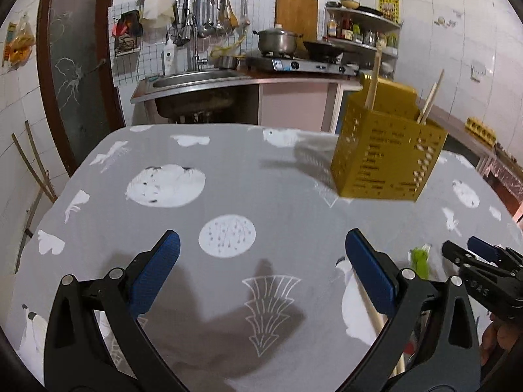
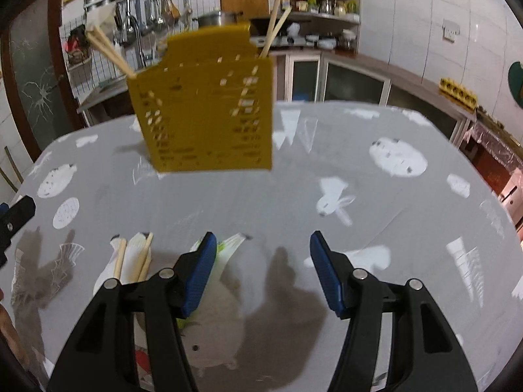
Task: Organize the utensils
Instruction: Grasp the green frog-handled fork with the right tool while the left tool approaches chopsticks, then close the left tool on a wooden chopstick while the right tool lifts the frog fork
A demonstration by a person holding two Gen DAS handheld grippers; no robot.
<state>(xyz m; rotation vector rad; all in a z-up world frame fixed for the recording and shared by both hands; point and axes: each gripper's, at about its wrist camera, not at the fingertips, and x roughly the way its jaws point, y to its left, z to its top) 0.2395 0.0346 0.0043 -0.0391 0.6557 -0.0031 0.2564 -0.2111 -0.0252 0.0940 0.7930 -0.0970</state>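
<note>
Yellow perforated holder (image 2: 202, 111) stands on the grey patterned tablecloth (image 2: 376, 215) at the far side, already with 2 pairs of chopsticks (image 2: 276, 23) in it, so sorting looks partly done. Loose chopsticks (image 2: 142, 258) and a green-white packet (image 2: 225, 248) lie near the right gripper (image 2: 263, 272), still to collect. Left gripper (image 1: 261, 272) and right gripper: jaws wide apart, holding nothing.

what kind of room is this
Most likely a home kitchen. A sink sits against the tiled wall, a lidded pot stands on a gas stove, and ladles hang from a rack above the tap. The cloth-covered table in front holds a yellow utensil holder.
</note>
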